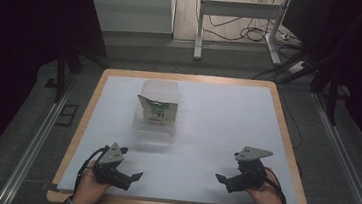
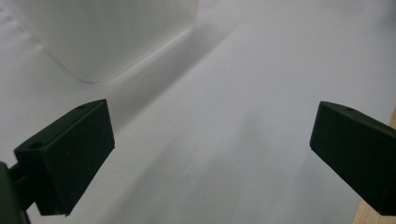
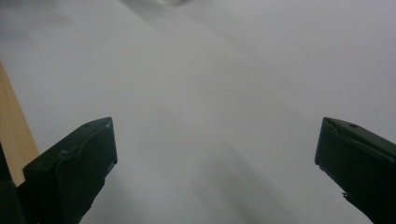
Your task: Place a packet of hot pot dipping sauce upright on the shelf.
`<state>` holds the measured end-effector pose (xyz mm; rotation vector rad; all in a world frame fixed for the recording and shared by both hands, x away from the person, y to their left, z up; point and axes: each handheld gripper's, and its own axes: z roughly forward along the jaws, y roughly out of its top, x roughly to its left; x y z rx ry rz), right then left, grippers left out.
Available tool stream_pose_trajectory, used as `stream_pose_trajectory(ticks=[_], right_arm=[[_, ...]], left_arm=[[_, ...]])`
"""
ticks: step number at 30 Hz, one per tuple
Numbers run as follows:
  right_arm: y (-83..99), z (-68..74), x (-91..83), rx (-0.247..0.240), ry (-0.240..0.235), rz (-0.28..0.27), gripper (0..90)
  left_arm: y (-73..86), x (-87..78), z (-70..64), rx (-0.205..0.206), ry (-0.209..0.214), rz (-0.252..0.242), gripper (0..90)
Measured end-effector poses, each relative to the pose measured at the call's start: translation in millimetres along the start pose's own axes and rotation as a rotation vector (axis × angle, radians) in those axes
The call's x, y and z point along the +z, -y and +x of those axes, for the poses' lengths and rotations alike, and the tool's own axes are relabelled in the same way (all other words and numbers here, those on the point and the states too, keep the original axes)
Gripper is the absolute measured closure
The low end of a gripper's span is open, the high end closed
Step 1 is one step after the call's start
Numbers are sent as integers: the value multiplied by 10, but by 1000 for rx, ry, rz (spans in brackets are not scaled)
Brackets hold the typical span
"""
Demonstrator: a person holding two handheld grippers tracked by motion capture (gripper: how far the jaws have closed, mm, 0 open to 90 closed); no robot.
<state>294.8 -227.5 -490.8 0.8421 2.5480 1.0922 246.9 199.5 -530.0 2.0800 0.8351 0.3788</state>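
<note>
Both grippers, left gripper (image 1: 134,176) and right gripper (image 1: 222,179), rest released near me; next I reach for the plastic container (image 1: 158,111) holding a green-printed packet (image 1: 157,110).

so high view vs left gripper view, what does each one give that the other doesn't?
High view alone: the whole translucent box with a green-and-white packet in it, both hands, the right gripper, the table's wooden rim, and the floor beyond. Left gripper view alone: a close look along its black jaws, wide apart with nothing between them. Shared: the left gripper, the box's near corner and the white table cover.
</note>
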Motion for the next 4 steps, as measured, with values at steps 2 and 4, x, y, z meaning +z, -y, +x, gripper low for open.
stream_pose_trajectory(ticks=[2,4], right_arm=[[-2,5,10,-9,-1,5,0],[-7,8,9,-16,-8,1,0]], left_arm=[[-2,4,0,0,-1,2,0],[-2,5,2,-1,-2,2,0]])
